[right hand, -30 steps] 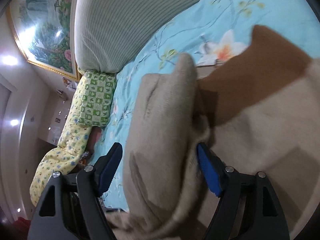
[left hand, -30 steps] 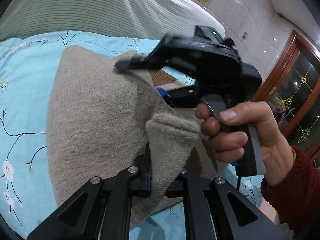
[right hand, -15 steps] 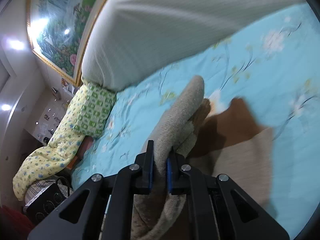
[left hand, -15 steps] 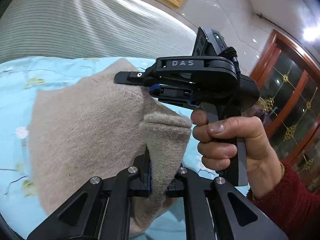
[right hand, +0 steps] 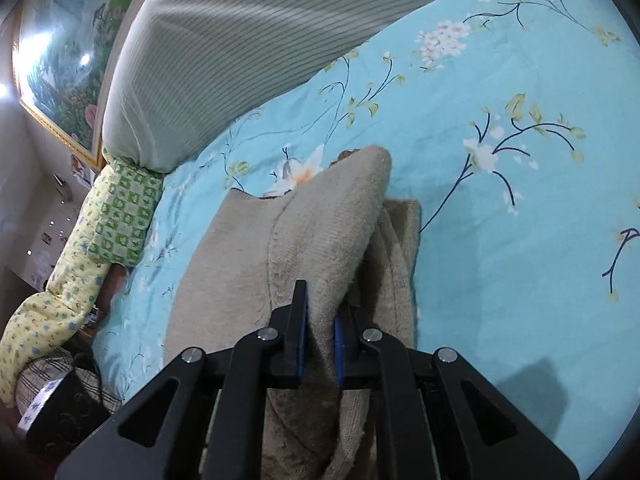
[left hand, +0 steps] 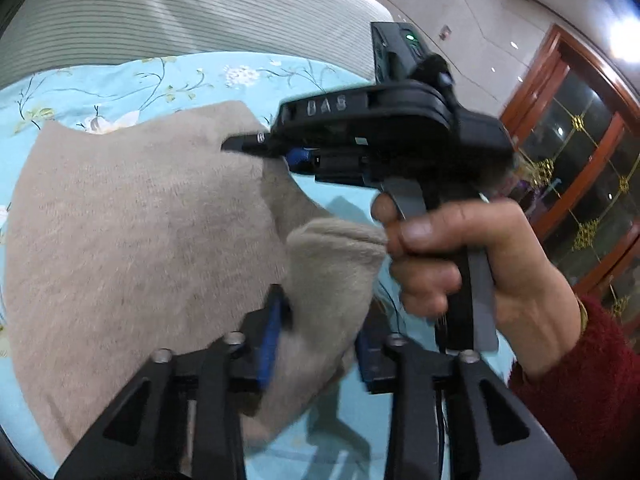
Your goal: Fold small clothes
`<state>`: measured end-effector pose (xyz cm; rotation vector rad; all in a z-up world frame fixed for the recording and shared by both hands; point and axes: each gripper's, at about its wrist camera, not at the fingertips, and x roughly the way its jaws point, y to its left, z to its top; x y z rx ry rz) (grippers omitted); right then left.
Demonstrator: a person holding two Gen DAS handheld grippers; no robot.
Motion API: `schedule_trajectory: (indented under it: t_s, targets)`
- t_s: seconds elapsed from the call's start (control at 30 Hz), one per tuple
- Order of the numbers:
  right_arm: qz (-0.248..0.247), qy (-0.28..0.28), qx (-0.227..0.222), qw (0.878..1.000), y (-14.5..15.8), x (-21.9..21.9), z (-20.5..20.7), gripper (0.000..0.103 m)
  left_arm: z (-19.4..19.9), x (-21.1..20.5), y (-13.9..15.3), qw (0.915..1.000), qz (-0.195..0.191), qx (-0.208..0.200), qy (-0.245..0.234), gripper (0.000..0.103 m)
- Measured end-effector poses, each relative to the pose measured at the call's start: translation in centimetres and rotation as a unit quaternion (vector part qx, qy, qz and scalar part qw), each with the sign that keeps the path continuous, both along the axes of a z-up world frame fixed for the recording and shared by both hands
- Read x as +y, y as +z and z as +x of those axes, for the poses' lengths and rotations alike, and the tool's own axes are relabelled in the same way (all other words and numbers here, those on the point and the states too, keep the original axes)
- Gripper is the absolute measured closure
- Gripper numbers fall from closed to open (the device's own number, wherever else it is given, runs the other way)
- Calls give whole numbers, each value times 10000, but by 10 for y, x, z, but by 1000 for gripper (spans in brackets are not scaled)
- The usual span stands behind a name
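Claw inspection, left unit: black linkage arms with blue pads, jaws opening. A rolled fold of the beige fuzzy knitted garment lies between the pads; the left pad touches the knit, while the right pad stands clear of it, so no grip is recorded on this side.

Right claw: black fingers, blue pads, jaws parting slightly yet the pads press on a raised ridge of the same beige garment, which runs up and away from the tips. In the left wrist view this unit appears side-on, its tip at the garment's far corner, carried by a hand with a dark red fleecy sleeve at the wrist.

Garment position: spread flat on the bed with the turquoise floral sheet, partly folded over itself; one doubled layer lies under the raised ridge on the right-hand side of the right wrist view. Bare sheet extends toward the bed's right edge.

Surroundings: grey-and-white striped padded bolster along the head of the bed, touching the sheet. Green-and-white checked cushion at the bed's far left corner, with a yellow floral quilt hanging below it. Gold-framed landscape painting on the wall behind. Wooden glass-fronted cabinet stands well apart, beyond the hand.
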<state>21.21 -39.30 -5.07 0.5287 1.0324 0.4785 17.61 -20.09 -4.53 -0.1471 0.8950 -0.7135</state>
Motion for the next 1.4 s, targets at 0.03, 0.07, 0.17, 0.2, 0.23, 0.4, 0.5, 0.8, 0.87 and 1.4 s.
schedule_trajectory:
  t_s: [0.03, 0.07, 0.17, 0.2, 0.23, 0.4, 0.5, 0.8, 0.87, 1.4]
  targets:
    - [23, -80, 40, 10000, 1, -3, -1, 77, -8, 5, 3, 10000, 10, -19, -16, 62]
    - [5, -166, 45, 9999, 4, -5, -5, 72, -13, 12, 6, 10000, 29, -24, 15, 59]
    - [-76, -349, -121, 9993, 20, -16, -24, 68, -33, 36, 12, 10000, -30, -36, 83, 54]
    - [-44, -370, -193, 9991, 27, -20, -34, 68, -40, 48, 15, 9999, -8, -49, 129, 50]
    - [-41, -380, -239, 9990, 31, -21, -40, 68, -46, 63, 17, 9997, 51, -71, 236, 49]
    - [-163, -260, -433, 9986, 49, -18, -75, 67, -39, 119, 15, 9960, 11, 100, 885, 47]
    - [-250, -154, -383, 9988, 46, -8, -81, 66, -25, 144, 12, 9919, -74, 337, 1224, 47]
    - [-76, -295, -195, 9993, 27, -6, -101, 66, 8, 141, -1, 9848, -477, 838, 1447, 45]
    - [25, -339, -187, 9992, 28, -9, -96, 66, 16, 141, 2, 9831, -594, 813, 1531, 45]
    - [340, -291, -548, 9975, 49, -7, -86, 91, 58, 140, -5, 9735, -752, 1208, 1791, 39]
